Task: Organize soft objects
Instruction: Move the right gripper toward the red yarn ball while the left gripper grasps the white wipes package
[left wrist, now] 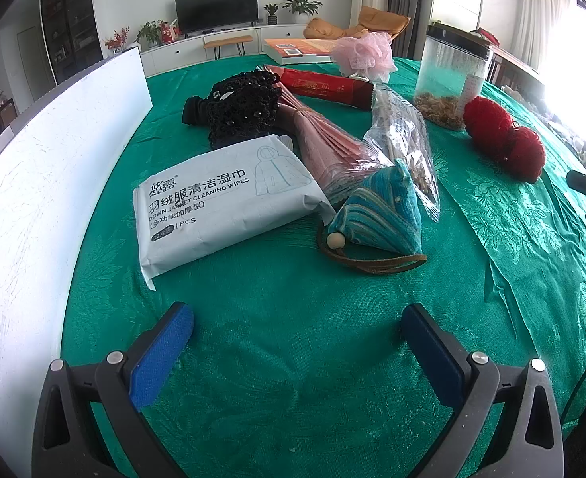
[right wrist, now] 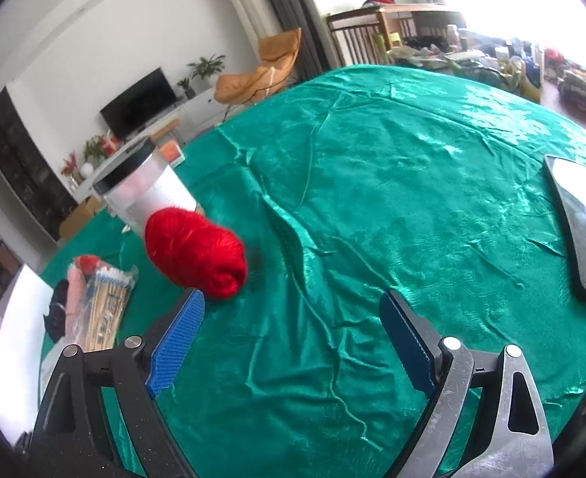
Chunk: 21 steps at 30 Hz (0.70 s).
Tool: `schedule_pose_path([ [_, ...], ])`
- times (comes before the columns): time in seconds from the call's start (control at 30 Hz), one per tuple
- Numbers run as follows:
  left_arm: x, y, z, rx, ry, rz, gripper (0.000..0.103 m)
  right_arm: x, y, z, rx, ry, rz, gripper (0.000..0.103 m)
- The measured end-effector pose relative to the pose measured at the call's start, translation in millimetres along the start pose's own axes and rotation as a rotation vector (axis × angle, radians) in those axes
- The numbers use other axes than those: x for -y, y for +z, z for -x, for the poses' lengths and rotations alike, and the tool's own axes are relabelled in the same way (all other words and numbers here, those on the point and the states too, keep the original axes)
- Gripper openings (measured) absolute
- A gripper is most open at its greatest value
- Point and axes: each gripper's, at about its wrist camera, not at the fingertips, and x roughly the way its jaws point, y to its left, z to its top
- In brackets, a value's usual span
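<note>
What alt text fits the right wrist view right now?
The open right gripper hovers over a wrinkled green tablecloth, its left finger near a red yarn ball. A clear canister stands behind the yarn; a phone lies far right.

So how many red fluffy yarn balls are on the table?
1. The red yarn lies on the green cloth beside the clear jar, just past the right gripper. Others might hide behind the pile.

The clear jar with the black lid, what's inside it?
The clear plastic jar with a black lid holds a shallow layer of brownish bits at the bottom; above that it looks empty. What the bits are is too blurry to tell. A white label hides part of its right side.
</note>
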Motion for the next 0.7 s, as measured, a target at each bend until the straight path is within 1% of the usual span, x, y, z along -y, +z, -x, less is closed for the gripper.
schedule_pose_path([
  [0.1,0.1,0.0,0.0,0.000,0.000,0.000,0.103,-10.6,-4.0,-7.4,-0.044,0.005,0.060,0.091],
  [0.2,0.1,0.0,-0.1,0.000,0.000,0.000,0.103,-11.4,-12.6,-14.5,-0.097,0.025,0.065,0.091],
  [0.23,0.0,0.0,-0.1,0.000,0.000,0.000,0.103,-10.1,-20.2,-13.3,-0.116,0.028,0.062,0.091],
  [0.7,0.1,0.0,-0.3,0.000,0.000,0.000,0.103,-19.5,-28.2,-14.5,-0.114,-0.033,0.140,0.093],
])
